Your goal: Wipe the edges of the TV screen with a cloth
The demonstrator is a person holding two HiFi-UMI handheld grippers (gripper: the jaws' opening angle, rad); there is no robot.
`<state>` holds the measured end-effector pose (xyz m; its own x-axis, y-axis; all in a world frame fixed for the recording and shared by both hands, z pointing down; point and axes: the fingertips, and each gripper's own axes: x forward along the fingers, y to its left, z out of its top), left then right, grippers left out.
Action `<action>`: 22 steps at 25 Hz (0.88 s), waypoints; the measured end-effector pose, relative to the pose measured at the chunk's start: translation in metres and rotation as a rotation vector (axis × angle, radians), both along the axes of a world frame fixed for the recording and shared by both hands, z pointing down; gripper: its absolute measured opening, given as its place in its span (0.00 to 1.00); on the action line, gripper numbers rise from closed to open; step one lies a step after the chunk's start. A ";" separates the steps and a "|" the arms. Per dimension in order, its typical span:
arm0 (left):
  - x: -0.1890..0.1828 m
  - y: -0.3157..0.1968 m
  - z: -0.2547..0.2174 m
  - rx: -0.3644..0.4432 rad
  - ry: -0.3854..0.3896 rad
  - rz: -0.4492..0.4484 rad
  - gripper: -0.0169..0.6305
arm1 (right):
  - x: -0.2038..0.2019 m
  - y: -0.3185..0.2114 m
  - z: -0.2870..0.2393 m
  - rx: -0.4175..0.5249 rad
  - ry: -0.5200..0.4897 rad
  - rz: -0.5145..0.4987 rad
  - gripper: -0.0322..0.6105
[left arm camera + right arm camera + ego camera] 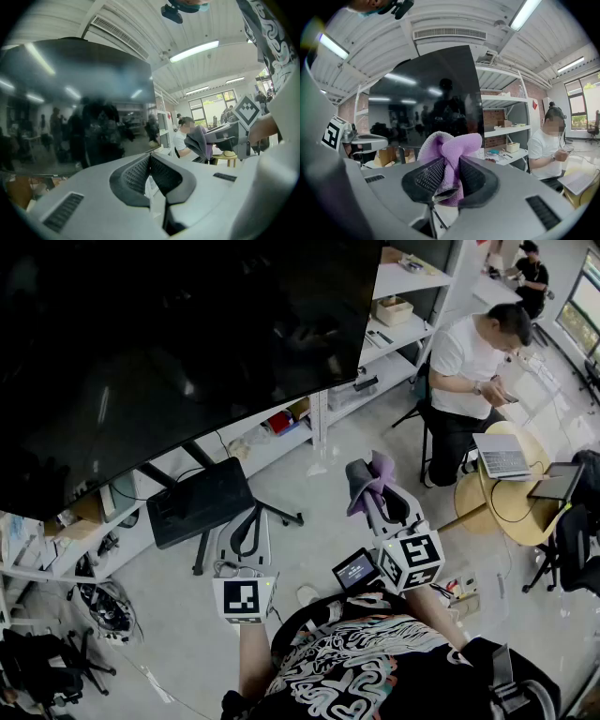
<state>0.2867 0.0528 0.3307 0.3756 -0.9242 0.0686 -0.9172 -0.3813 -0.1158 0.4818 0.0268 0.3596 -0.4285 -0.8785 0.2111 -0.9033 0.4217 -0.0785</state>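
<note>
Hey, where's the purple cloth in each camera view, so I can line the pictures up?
Head view: purple cloth right of centre, gripped in the right tongs.
Left gripper view: right of middle, past the screen's right edge.
Right gripper view: centre, between the jaws.
Shared landmark: the dark TV screen, in all three.

a person in a white shirt [466,357] sits beside a round table [473,504]. a laptop [503,456] rests on it. white shelves [401,282] stand near.

Crumpled purple cloth [454,143] pinched in right claw [450,168], near dark TV screen [431,89].
</note>
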 end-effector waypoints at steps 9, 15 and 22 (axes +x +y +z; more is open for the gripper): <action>-0.013 0.016 0.010 -0.057 -0.019 0.049 0.05 | -0.012 0.011 0.000 0.005 -0.004 0.031 0.22; -0.027 0.021 0.018 -0.063 -0.052 0.049 0.05 | -0.017 0.018 0.002 -0.003 -0.076 0.072 0.22; -0.027 0.020 0.018 -0.032 0.002 0.149 0.05 | -0.020 0.021 0.010 -0.018 -0.074 0.141 0.22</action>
<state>0.2597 0.0724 0.3488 0.5088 -0.8555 0.0960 -0.8503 -0.5168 -0.0993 0.4619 0.0476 0.3700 -0.3162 -0.9273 0.2003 -0.9450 0.2891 -0.1532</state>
